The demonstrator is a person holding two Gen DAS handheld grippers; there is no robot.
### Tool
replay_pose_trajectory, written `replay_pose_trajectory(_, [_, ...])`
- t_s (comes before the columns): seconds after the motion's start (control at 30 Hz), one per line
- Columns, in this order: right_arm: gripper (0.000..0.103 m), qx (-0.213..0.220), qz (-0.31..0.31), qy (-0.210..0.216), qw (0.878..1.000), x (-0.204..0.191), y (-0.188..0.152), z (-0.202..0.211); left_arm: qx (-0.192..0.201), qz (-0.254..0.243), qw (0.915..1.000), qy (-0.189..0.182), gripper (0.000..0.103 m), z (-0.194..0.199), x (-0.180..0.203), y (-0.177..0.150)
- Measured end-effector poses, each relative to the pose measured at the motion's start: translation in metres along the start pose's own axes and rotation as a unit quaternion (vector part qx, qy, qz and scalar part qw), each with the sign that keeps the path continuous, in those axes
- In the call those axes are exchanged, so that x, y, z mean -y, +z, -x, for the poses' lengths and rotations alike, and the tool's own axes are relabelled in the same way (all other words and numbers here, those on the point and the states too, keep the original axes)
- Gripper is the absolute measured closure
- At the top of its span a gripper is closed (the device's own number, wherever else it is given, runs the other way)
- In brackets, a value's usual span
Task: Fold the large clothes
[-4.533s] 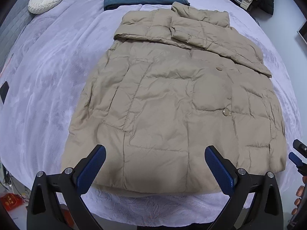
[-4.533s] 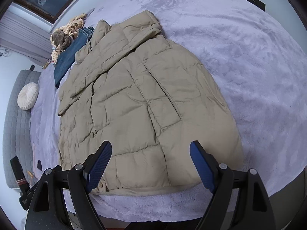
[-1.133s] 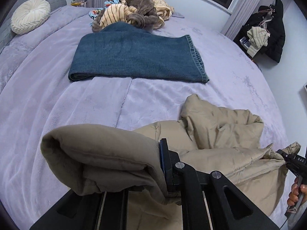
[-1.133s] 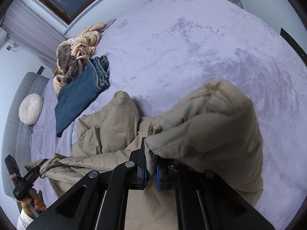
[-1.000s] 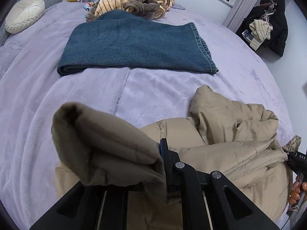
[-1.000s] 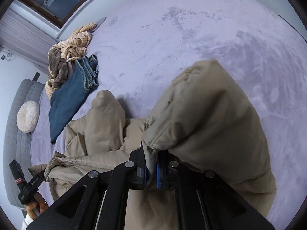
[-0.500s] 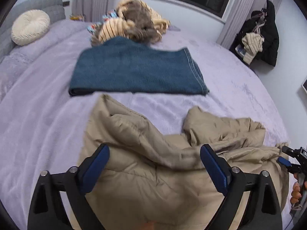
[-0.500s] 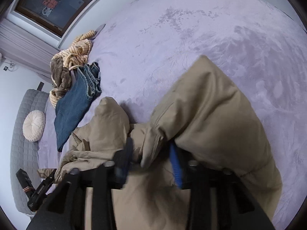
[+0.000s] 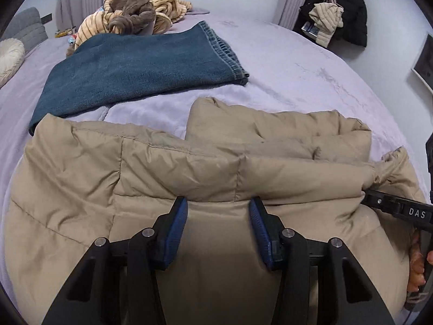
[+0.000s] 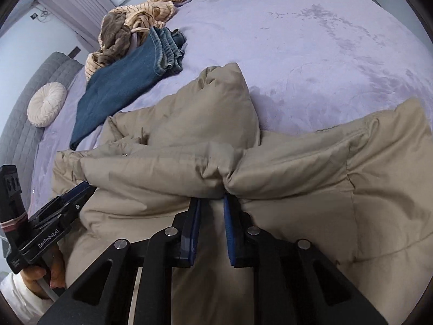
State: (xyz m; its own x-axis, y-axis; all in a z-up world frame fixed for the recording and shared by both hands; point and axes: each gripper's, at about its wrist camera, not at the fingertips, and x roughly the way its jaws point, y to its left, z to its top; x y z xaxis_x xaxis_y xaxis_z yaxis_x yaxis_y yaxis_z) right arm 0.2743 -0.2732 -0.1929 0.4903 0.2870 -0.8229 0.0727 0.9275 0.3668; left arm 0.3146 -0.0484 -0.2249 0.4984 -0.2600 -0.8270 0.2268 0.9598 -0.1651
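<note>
Left wrist view, bedroom: I have just laid the hem of the tan padded coat (image 9: 162, 168) over its upper half, and the coat now lies doubled across the near part of the lilac bed (image 9: 297, 67). Its folded collar end pokes out on the far side. The left gripper (image 9: 217, 211) has let go. Its jaws sprang wide and have just been closing again, and they now stand half apart at the fold's edge, pressing on nothing. The jaws of the right gripper (image 10: 212, 203) opened and have just come back together. They look clenched on a pucker of fabric at the fold line, though the tips are partly buried.

A second ago both grippers held the hem bunched in the air. Several seconds ago the coat lay flat at full length. By my reading the first lengthwise fold is down and wants smoothing or a second fold. Beyond the coat, the folded jeans (image 9: 135, 67) and the heap of striped clothes (image 9: 135, 13) lie where they did.
</note>
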Motion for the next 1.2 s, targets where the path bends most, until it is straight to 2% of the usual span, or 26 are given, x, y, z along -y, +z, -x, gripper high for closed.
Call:
replay_pose_trajectory(0.03, [0.095,0.001,0.001,-0.002,1.000,0.002,0.004,-0.005,-0.003,0.008,1.0000,0.001,0.052,-0.006,-0.003,0.003])
replay_pose_trajectory(0.13, [0.096,-0.005,0.002,0.006,1.000,0.007,0.013,-0.010,-0.011,0.014,0.9998,0.000,0.052,-0.013,-0.009,0.013])
replay_pose_trajectory(0.2, [0.096,-0.008,0.005,0.016,1.000,0.013,0.017,-0.002,-0.003,0.010,0.9998,0.017,0.052,-0.006,-0.020,0.019])
replay_pose_trajectory(0.3, [0.096,0.014,0.018,-0.037,0.999,0.032,0.022,0.023,0.014,0.013,0.9980,0.060,0.052,0.004,-0.051,0.028])
replay_pose_trajectory(0.4, [0.096,0.032,-0.022,-0.107,0.993,0.074,0.024,0.042,0.012,0.045,0.9936,0.103,0.052,0.001,-0.096,0.035])
replay_pose_trajectory(0.47, [0.096,0.034,-0.064,-0.127,0.989,0.106,0.022,0.047,0.001,0.070,0.9924,0.101,0.052,-0.009,-0.120,0.035])
replay_pose_trajectory(0.6, [0.097,0.021,-0.142,-0.087,0.986,0.146,0.019,0.028,-0.011,0.088,0.9911,0.099,0.052,-0.031,-0.134,0.033])
replay_pose_trajectory(0.7, [0.098,0.022,-0.134,-0.098,0.986,0.145,0.022,0.016,-0.017,0.080,0.9903,0.112,0.052,-0.043,-0.127,0.034])
replay_pose_trajectory(0.8, [0.097,0.020,-0.126,-0.110,0.986,0.138,0.024,0.018,-0.019,0.077,0.9893,0.123,0.051,-0.036,-0.124,0.035])
replay_pose_trajectory(0.9, [0.088,0.031,-0.131,-0.109,0.985,0.131,0.021,0.038,-0.018,0.077,0.9880,0.133,0.051,-0.016,-0.121,0.035])
replay_pose_trajectory(1.0, [0.065,0.049,-0.137,-0.091,0.985,0.121,0.012,0.064,-0.016,0.066,0.9887,0.134,0.051,0.013,-0.117,0.029])
replay_pose_trajectory(1.03, [0.060,0.056,-0.138,-0.085,0.985,0.117,0.007,0.073,-0.016,0.062,0.9890,0.133,0.051,0.020,-0.115,0.026])
replay_pose_trajectory(1.07, [0.059,0.060,-0.139,-0.081,0.985,0.113,0.003,0.080,-0.016,0.057,0.9897,0.131,0.050,0.029,-0.112,0.021])
replay_pose_trajectory(1.1, [0.059,0.063,-0.143,-0.075,0.985,0.110,-0.001,0.087,-0.018,0.055,0.9900,0.129,0.044,0.036,-0.110,0.018])
replay_pose_trajectory(1.13, [0.059,0.065,-0.147,-0.067,0.985,0.107,-0.006,0.093,-0.020,0.054,0.9901,0.128,0.029,0.043,-0.108,0.014])
replay_pose_trajectory(1.2, [0.058,0.066,-0.155,-0.058,0.984,0.100,-0.016,0.102,-0.016,0.055,0.9905,0.125,0.027,0.059,-0.103,0.004])
